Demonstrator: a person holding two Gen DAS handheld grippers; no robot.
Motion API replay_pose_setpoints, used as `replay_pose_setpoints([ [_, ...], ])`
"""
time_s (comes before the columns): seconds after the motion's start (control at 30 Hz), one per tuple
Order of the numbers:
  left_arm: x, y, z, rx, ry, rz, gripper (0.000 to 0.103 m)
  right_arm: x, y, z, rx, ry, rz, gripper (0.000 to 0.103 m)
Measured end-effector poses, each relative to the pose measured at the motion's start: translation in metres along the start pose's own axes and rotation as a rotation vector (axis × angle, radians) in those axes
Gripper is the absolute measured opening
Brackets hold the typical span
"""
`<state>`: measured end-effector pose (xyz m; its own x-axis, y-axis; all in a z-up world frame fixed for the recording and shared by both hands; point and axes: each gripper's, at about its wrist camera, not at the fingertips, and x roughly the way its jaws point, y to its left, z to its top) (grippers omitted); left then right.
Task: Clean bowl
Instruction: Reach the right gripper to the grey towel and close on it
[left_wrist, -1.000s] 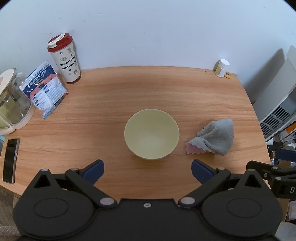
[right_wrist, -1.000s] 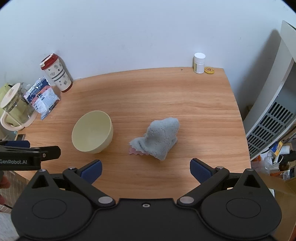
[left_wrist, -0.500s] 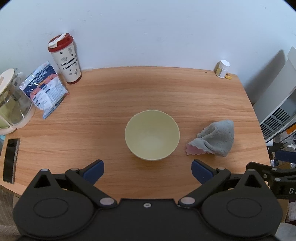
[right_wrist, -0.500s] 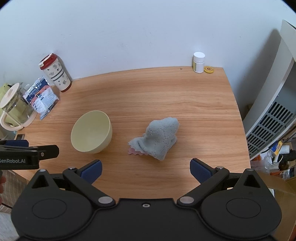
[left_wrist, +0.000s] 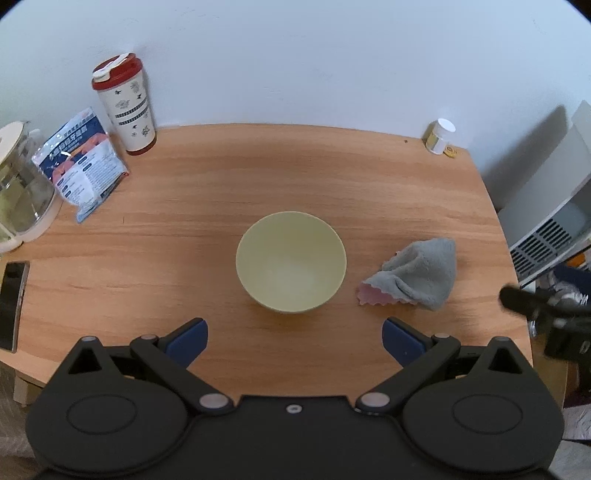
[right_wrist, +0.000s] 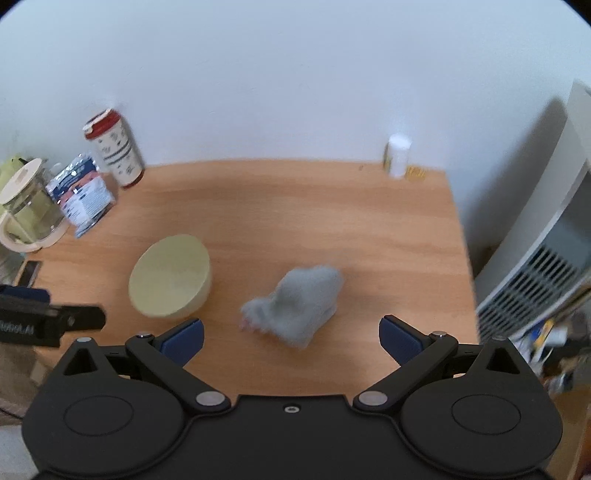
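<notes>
**Inspector:** Wood-grain table (left_wrist: 295, 166), one pale yellow bowl (left_wrist: 291, 262) upright near its middle, interior bare. Position relative to the tools?

**Assistant:** The left gripper (left_wrist: 293, 341) hovers just short of the bowl, jaws spread wide, nothing between them. The right gripper (right_wrist: 291, 338) is equally wide and empty; the grey cloth (right_wrist: 299, 302) lies crumpled just ahead of it, and that view is blurred.

**Inspector:** Cloth and bowl touching?

**Assistant:** Apart. In the left view the cloth (left_wrist: 417, 277) sits to the bowl's right, a pink scalloped edge showing.

**Inspector:** Other items?

**Assistant:** At the back left, a red-lidded tumbler (left_wrist: 125, 103), a printed packet (left_wrist: 81, 166) and a glass kettle (left_wrist: 22, 192); a phone (left_wrist: 13, 304) at the left edge; a small white-capped bottle (left_wrist: 439, 136) at the back right.
</notes>
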<state>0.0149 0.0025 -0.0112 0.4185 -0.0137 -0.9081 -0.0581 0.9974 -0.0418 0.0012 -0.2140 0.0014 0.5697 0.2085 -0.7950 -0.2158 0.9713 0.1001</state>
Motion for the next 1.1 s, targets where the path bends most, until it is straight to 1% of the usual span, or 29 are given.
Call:
replay_pose_setpoints([
  [0.1,0.006,-0.002,0.0,0.006,0.0,0.018,0.103,-0.004,-0.005,0.002,-0.047,-0.063,0.003,0.103],
  [0.2,0.013,-0.004,0.0,0.013,0.001,0.035,0.103,-0.003,-0.012,0.005,-0.084,-0.079,0.021,0.103],
  [0.3,0.019,-0.006,0.0,0.019,0.001,0.053,0.103,-0.001,-0.016,0.001,-0.14,-0.13,-0.033,0.103],
  [0.33,0.021,-0.007,0.001,0.021,0.001,0.059,0.103,0.001,-0.016,0.0,-0.163,-0.137,-0.034,0.103],
  [0.37,0.023,-0.007,0.001,0.024,0.001,0.064,0.103,0.003,-0.017,-0.001,-0.186,-0.138,-0.024,0.103],
  [0.47,0.028,-0.008,-0.002,0.014,-0.012,0.069,0.103,0.017,-0.02,-0.002,-0.243,-0.099,-0.001,0.102],
  [0.5,0.03,-0.008,-0.004,0.004,-0.027,0.086,0.103,0.021,-0.02,-0.003,-0.25,-0.089,0.004,0.102],
  [0.57,0.033,-0.004,-0.002,0.015,-0.053,0.106,0.102,0.033,-0.02,-0.005,-0.278,-0.066,0.022,0.101],
  [0.6,0.034,-0.002,-0.002,0.02,-0.069,0.113,0.102,0.039,-0.019,-0.007,-0.295,-0.056,0.037,0.099],
  [0.63,0.036,0.001,0.0,0.03,-0.08,0.114,0.102,0.043,-0.017,-0.008,-0.307,-0.049,0.05,0.093],
  [0.7,0.044,0.009,0.003,0.042,-0.083,0.122,0.102,0.057,-0.011,-0.012,-0.346,-0.029,0.079,0.087],
  [0.73,0.049,0.015,0.006,0.04,-0.077,0.114,0.102,0.061,-0.008,-0.013,-0.358,-0.026,0.081,0.083],
  [0.77,0.054,0.02,0.009,0.036,-0.07,0.105,0.099,0.068,-0.002,-0.015,-0.375,-0.027,0.075,0.083],
  [0.83,0.066,0.031,0.016,0.032,-0.049,0.079,0.091,0.079,0.008,-0.017,-0.413,-0.024,0.069,0.079],
  [0.87,0.071,0.036,0.018,0.029,-0.035,0.064,0.085,0.085,0.011,-0.018,-0.429,-0.015,0.077,0.078],
  [0.93,0.08,0.042,0.022,0.048,-0.021,0.017,0.083,0.094,0.016,-0.019,-0.436,0.005,0.088,0.076],
  [1.0,0.091,0.046,0.025,0.071,-0.002,-0.002,0.083,0.102,0.022,-0.018,-0.426,0.032,0.108,0.071],
  [1.03,0.097,0.048,0.027,0.083,0.007,-0.01,0.083,0.106,0.024,-0.018,-0.425,0.041,0.113,0.07],
  [1.1,0.108,0.052,0.03,0.101,0.026,-0.032,0.073,0.118,0.033,-0.019,-0.455,0.056,0.076,0.07],
])
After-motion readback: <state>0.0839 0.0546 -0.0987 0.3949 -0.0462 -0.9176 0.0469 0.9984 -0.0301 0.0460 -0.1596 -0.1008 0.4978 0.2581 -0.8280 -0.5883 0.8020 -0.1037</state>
